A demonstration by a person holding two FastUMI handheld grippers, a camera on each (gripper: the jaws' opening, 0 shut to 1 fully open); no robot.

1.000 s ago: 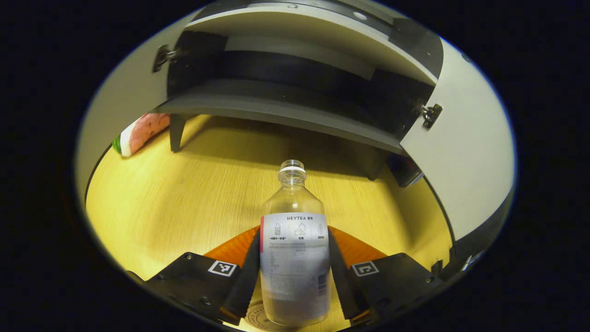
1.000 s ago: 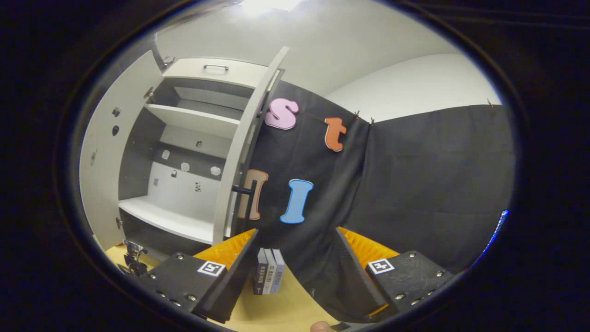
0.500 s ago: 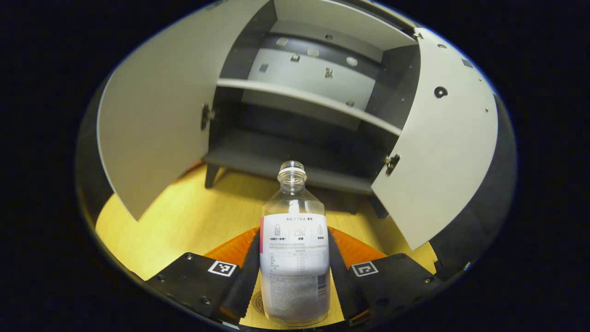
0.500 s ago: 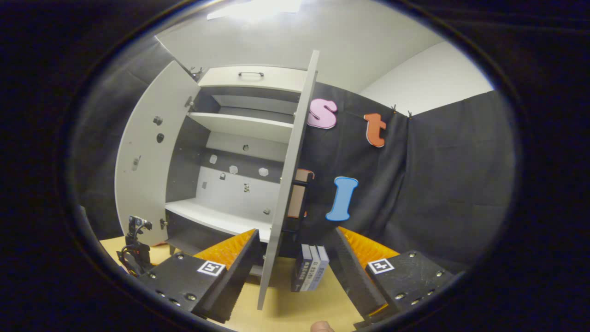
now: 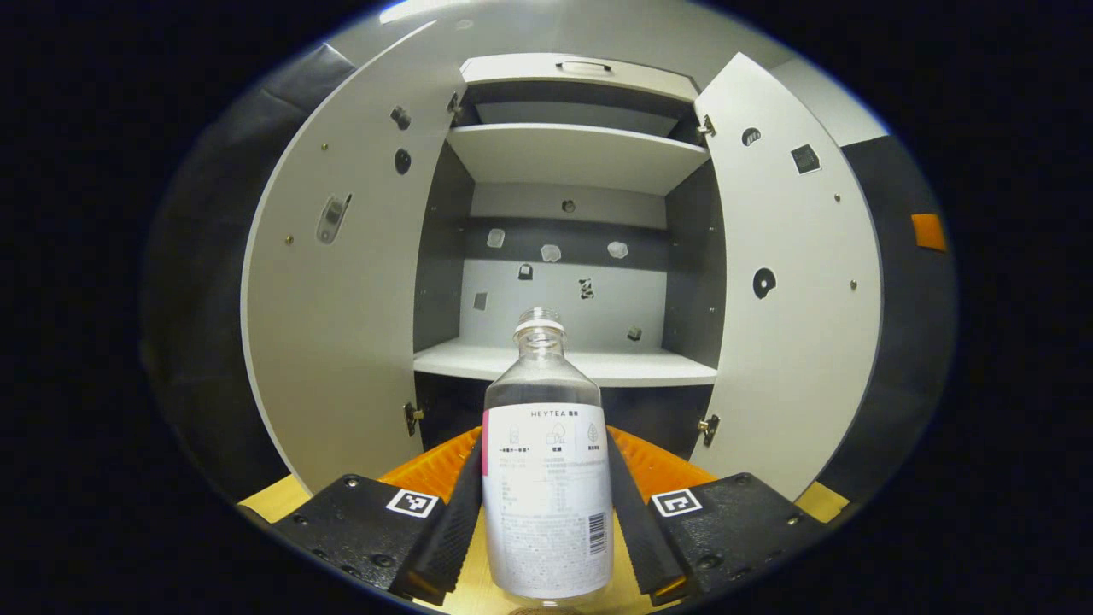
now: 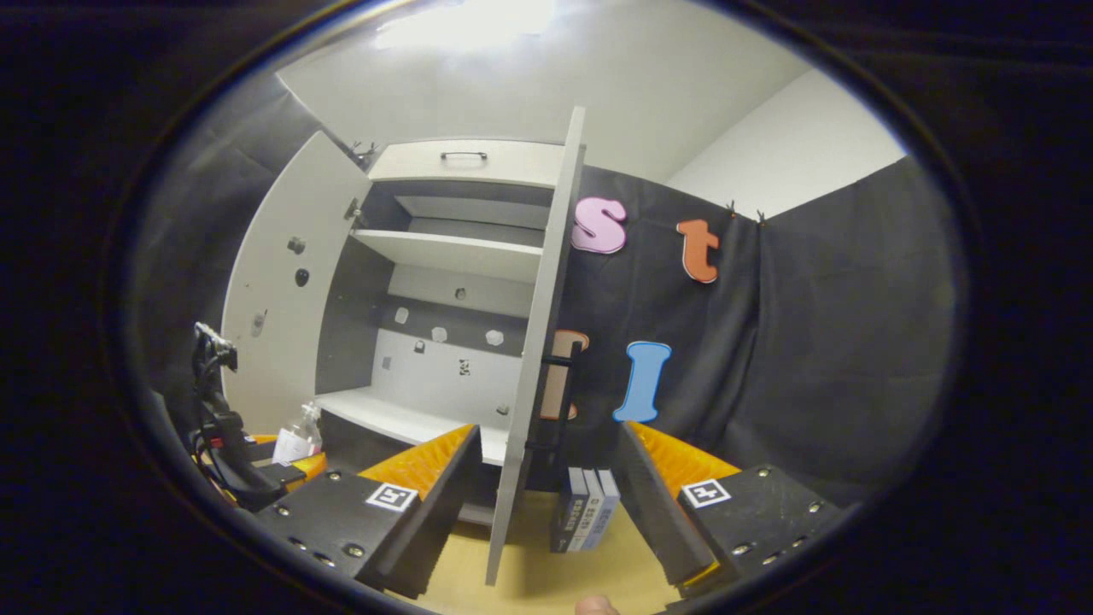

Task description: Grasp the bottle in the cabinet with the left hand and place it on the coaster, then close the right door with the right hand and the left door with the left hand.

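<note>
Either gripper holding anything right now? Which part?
The left gripper holds the bottle upright, jaws closed on the labelled lower body, neck free. The right gripper holds nothing, jaws open.

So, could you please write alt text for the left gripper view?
The left tongs grip an upright, uncapped clear bottle by its labelled body. Behind it a cabinet stands with both doors open, its shelves bare.
</note>
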